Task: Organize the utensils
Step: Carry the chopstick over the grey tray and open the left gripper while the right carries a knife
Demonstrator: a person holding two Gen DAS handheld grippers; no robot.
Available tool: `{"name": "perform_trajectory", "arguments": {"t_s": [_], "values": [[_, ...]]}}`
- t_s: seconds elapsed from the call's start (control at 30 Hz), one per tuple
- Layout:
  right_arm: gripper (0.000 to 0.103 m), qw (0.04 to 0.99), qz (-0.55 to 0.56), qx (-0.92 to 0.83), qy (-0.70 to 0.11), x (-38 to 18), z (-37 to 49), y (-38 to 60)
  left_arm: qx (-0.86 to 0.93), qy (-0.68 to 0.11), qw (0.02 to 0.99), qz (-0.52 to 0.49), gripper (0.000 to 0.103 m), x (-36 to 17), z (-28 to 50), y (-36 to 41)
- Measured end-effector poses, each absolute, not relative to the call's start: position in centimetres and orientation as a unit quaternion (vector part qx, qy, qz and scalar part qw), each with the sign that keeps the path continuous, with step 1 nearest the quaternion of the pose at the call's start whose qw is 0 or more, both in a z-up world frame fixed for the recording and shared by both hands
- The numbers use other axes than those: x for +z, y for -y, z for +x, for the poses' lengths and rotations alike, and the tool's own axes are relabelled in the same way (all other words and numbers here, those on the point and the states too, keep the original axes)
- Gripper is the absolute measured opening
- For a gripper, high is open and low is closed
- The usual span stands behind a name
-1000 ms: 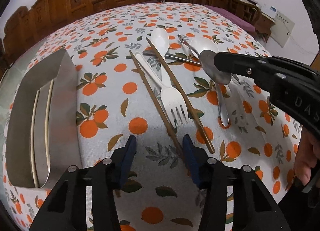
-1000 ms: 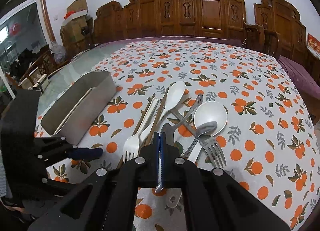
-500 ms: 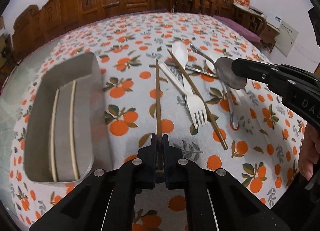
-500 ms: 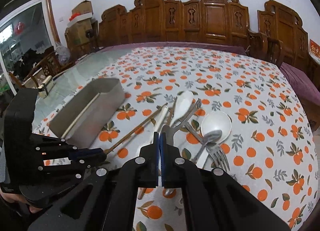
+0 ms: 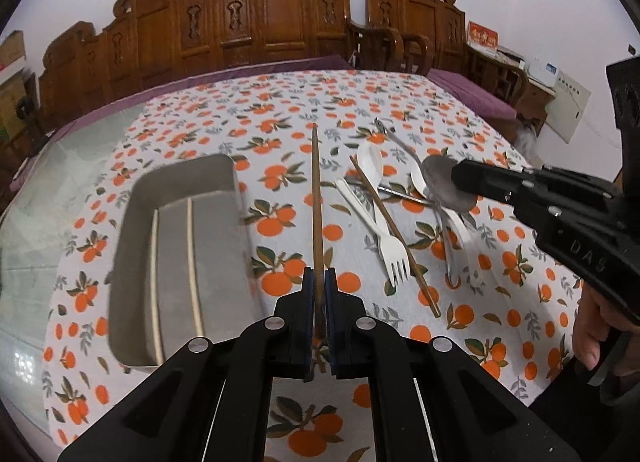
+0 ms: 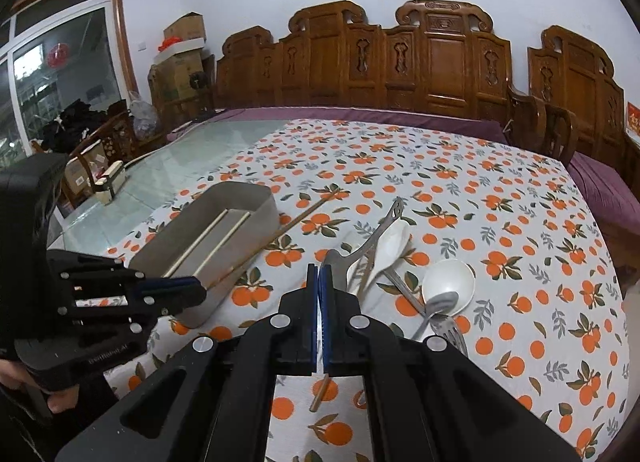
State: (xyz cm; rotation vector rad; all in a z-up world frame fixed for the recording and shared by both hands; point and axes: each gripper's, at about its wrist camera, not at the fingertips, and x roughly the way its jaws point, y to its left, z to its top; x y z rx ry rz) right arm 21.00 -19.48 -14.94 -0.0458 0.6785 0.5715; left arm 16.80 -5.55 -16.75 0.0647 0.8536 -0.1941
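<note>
Left gripper jaws clamped on brown chopstick, tip toward 12 o'clock, tray at 9; thin grip may pivot or slip. Right gripper jaws clamped on spoon; could swing loose.

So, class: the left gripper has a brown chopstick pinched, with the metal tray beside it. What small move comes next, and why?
Probably swing the left gripper sideways over the metal tray: its brown chopstick is clamped clear of the tablecloth, and two pale chopsticks already lie lengthwise in that tray.
</note>
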Motion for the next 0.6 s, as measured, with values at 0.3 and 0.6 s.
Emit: {"name": "perform_trajectory", "arguments": {"t_s": [0.3, 0.6], "values": [[0.002, 0.902, -0.027, 0.296, -0.313, -13.3, 19.6, 17.9, -0.081, -0.401, 0.912, 0.022, 0.004, -14.7, 15.3, 2.4], [0.002, 0.899, -0.035, 0.314, -0.304, -12.4, 18.3, 16.4, -0.056, -0.415, 0.908, 0.026, 0.004, -14.7, 14.5, -1.2]]}}
